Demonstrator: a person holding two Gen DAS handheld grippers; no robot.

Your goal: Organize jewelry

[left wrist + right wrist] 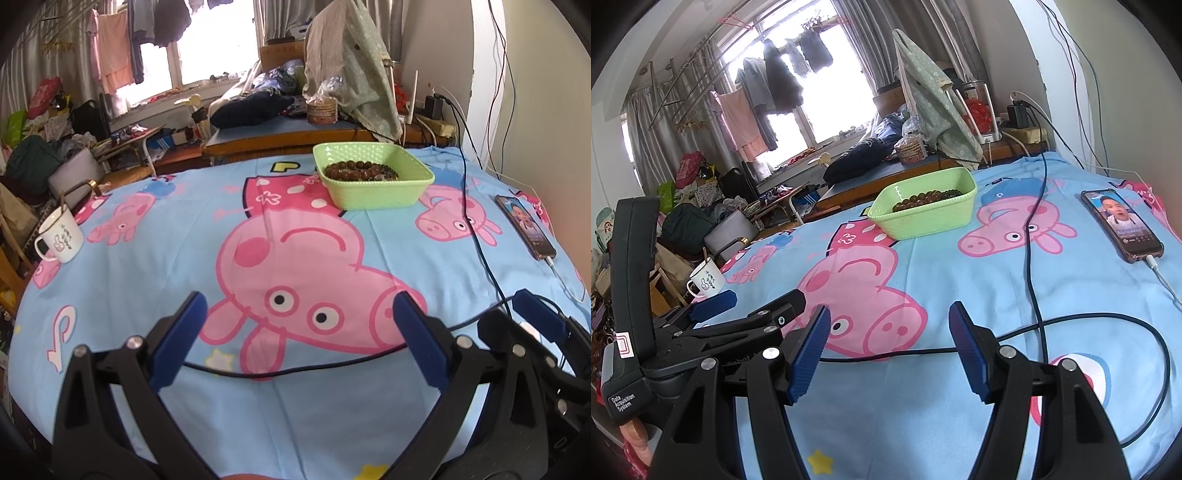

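Observation:
A light green plastic basket (380,195) stands at the far side of the blue cartoon-pig cloth; it also shows in the right wrist view (934,218). Brown and dark bead bracelets (360,171) lie inside it, also visible in the right wrist view (925,197). My left gripper (299,310) is open and empty, low over the cloth well short of the basket. My right gripper (888,325) is open and empty, beside the left one. The left gripper (761,302) appears at the left of the right wrist view, and the right gripper's finger (539,317) at the right of the left wrist view.
A white mug (61,234) stands at the cloth's left edge. A phone (1123,225) with a lit screen lies at the right, plugged into a white cable. A black cable (1034,258) runs across the cloth in front of both grippers. Cluttered furniture and hanging laundry lie beyond.

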